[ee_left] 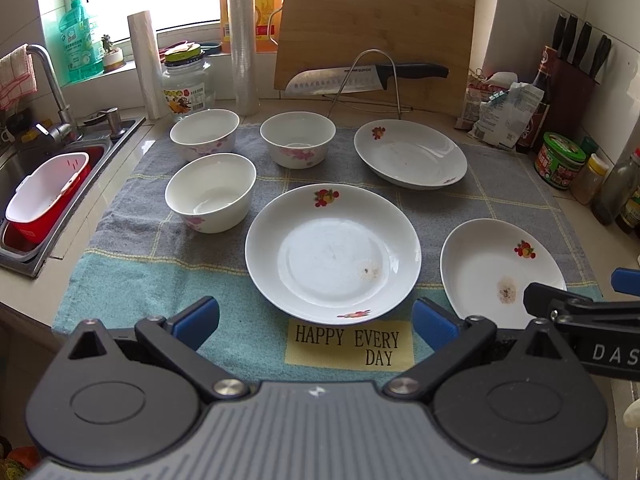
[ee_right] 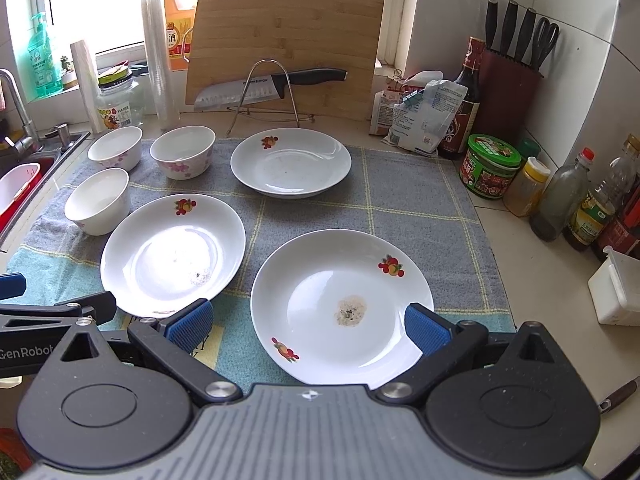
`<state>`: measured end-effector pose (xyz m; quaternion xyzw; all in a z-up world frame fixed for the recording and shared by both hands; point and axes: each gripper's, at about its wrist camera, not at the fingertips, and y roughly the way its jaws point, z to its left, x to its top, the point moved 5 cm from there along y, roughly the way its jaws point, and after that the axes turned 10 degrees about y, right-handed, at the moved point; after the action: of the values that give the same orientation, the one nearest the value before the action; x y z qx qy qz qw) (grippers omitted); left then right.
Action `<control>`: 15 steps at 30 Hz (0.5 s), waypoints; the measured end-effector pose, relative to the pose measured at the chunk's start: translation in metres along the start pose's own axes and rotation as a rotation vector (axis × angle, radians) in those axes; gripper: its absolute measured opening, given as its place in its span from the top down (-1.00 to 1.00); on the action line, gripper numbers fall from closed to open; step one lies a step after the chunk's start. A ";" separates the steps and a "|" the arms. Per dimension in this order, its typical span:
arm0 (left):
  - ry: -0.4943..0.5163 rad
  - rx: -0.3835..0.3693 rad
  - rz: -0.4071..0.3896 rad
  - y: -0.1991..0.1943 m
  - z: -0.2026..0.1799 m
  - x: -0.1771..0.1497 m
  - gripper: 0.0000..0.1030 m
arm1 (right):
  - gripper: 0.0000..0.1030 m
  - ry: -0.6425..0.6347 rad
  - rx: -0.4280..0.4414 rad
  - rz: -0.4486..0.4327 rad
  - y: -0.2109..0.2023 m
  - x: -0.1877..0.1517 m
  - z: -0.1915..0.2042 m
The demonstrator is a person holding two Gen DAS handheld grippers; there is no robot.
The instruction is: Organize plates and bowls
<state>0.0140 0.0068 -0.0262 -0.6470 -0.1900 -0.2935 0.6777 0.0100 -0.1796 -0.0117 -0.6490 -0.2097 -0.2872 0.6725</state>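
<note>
Three white plates with fruit prints lie on a grey-and-teal towel: a near-middle plate, a near-right plate with a brown stain, and a far plate. Three white bowls with pink flowers stand upright at the left: a near bowl, a far-left bowl and a far-middle bowl. My left gripper is open, just short of the near-middle plate. My right gripper is open, its pads either side of the near-right plate's front rim.
A sink with a red-and-white basket lies left of the towel. Behind the dishes stand a cutting board, a knife on a wire rack, a jar and rolls. Bottles, jars and a knife block crowd the right wall.
</note>
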 end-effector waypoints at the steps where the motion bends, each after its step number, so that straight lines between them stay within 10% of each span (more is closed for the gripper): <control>1: 0.000 0.000 0.000 0.000 0.000 0.000 -0.98 | -1.00 -0.001 0.000 -0.001 0.000 0.000 0.000; 15: -0.011 -0.001 -0.001 -0.001 -0.001 0.000 -0.98 | -1.00 -0.010 0.006 -0.017 -0.004 0.000 -0.001</control>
<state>0.0127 0.0060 -0.0256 -0.6488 -0.1936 -0.2904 0.6762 0.0074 -0.1806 -0.0091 -0.6466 -0.2194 -0.2892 0.6710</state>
